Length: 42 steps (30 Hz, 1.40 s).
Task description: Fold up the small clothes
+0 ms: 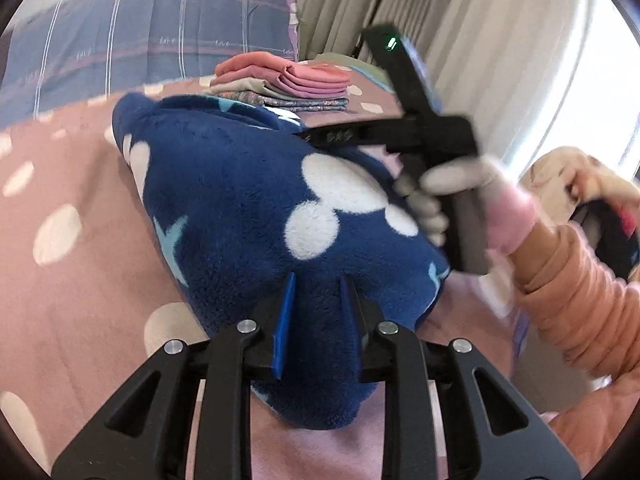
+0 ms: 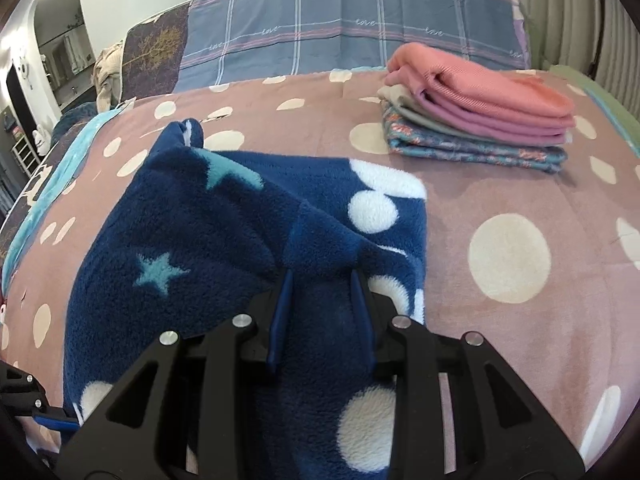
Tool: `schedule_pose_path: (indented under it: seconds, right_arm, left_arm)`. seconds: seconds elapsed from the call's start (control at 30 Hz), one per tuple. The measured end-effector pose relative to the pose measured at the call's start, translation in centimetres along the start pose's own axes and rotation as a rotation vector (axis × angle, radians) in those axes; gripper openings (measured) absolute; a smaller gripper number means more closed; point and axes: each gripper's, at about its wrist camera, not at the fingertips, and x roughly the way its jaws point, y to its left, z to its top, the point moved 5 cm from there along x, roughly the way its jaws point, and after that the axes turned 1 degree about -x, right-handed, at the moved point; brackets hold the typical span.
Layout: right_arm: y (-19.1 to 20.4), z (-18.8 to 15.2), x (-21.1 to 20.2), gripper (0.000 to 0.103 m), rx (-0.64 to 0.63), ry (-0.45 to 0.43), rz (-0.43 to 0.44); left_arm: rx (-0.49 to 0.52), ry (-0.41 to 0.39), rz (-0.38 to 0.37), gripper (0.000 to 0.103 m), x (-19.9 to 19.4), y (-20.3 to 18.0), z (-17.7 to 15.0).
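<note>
Lying beyond blue fleece garment (image 2: 240, 240): folded clothes stack (image 2: 480, 120)

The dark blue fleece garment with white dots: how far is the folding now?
Done: a stack of folded clothes lies on the pink dotted bedspread. In hand: the dark blue fleece garment with white dots is bunched, and both the right gripper and the left gripper have it between their fingers. Left: flatten it, fold it, stack it.

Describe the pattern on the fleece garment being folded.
The dark blue fleece garment carries white circle clusters and light teal stars, seen best in the right wrist view.
</note>
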Motion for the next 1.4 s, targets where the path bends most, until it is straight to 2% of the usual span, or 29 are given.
schedule_pose_path:
  seconds: [0.07, 0.13, 0.23, 0.3, 0.37, 0.4, 0.5, 0.57, 0.67, 0.77, 0.83, 0.9, 1.0, 1.07, 1.13, 1.2, 1.23, 1.27, 1.3, 1.33, 1.4]
  right_arm:
    - [-0.2, -0.5, -2.5, 0.03, 0.032, -0.037, 0.005]
    - [0.0, -1.5, -5.1, 0.03, 0.044, -0.072, 0.054]
    - [1.3, -3.9, -9.5, 0.028, 0.012, -0.101, 0.19]
    - [2.1, -6.3, -10.7, 0.029, 0.006, -0.069, 0.276]
    - [2.0, -8.8, -9.5, 0.032, 0.025, -0.007, 0.266]
    - [1.7, -9.8, -9.0, 0.033, 0.028, -0.036, 0.266]
    - [0.9, -9.6, -8.8, 0.032, 0.133, -0.042, 0.318]
    - [0.9, -9.3, -8.7, 0.032, 0.147, -0.037, 0.308]
    - [1.5, -9.3, -10.7, 0.033, 0.125, -0.059, 0.273]
    - [1.1, -9.8, -12.7, 0.033, 0.156, -0.096, 0.332]
    - [0.2, -10.5, -13.7, 0.034, 0.173, -0.107, 0.333]
    - [-1.0, -11.5, -14.2, 0.037, 0.189, -0.111, 0.302]
    - [-2.4, -13.0, -14.3, 0.04, 0.23, -0.105, 0.299]
    - [-2.8, -13.9, -13.9, 0.053, 0.233, -0.094, 0.276]
    - [-3.1, -14.1, -13.2, 0.055, 0.23, -0.074, 0.233]
    - [-3.1, -14.1, -12.7, 0.055, 0.249, -0.067, 0.262]
    - [-3.1, -14.1, -12.5, 0.052, 0.256, -0.066, 0.273]
    - [-3.0, -13.9, -12.3, 0.028, 0.26, -0.069, 0.283]
    - [-3.1, -13.8, -12.3, 0.019, 0.262, -0.069, 0.28]
    - [-3.4, -13.7, -12.2, 0.016, 0.278, -0.066, 0.271]
    - [-4.8, -14.0, -11.8, 0.014, 0.332, -0.045, 0.272]
  left_arm:
    - [0.03, 0.001, 0.049, 0.025, -0.1, -0.6, -0.3]
    - [0.038, -0.006, 0.066, 0.025, 0.0, -0.8, -0.4]
    - [0.029, -0.021, 0.057, 0.025, -0.2, -0.6, -0.4]
    - [0.016, -0.031, 0.046, 0.025, -0.4, -0.3, -0.6]
    - [-0.018, -0.047, 0.007, 0.025, -0.4, 0.1, -1.0]
    - [-0.028, -0.052, 0.004, 0.025, -0.2, 0.2, -0.9]
    - [-0.017, -0.06, 0.033, 0.025, -0.3, 0.0, -1.1]
    - [-0.014, -0.056, 0.047, 0.025, -0.9, -0.5, -0.7]
    - [0.021, -0.077, 0.058, 0.027, -2.3, -1.4, -0.8]
    - [0.01, -0.069, 0.066, 0.027, -2.9, -1.7, -1.7]
    - [0.004, -0.07, 0.06, 0.027, -3.6, -2.1, -2.6]
    - [0.024, -0.071, 0.088, 0.028, -4.1, -2.5, -3.3]
    - [0.061, -0.056, 0.117, 0.039, -4.5, -3.2, -5.0]
    - [0.083, -0.031, 0.128, 0.046, -4.0, -3.5, -5.8]
    - [0.107, -0.009, 0.167, 0.047, -3.1, -3.6, -6.3]
    - [0.109, -0.002, 0.216, 0.047, -2.2, -3.3, -6.3]
    - [0.099, -0.002, 0.239, 0.047, -1.9, -3.0, -6.0]
    - [0.082, -0.003, 0.275, 0.047, -1.6, -2.4, -5.8]
    - [0.069, 0.009, 0.343, 0.047, -1.2, -1.4, -5.6]
    - [0.063, 0.019, 0.364, 0.048, -1.0, -0.7, -5.8]
    - [0.0, 0.04, 0.32, 0.048, -0.9, 0.8, -6.5]
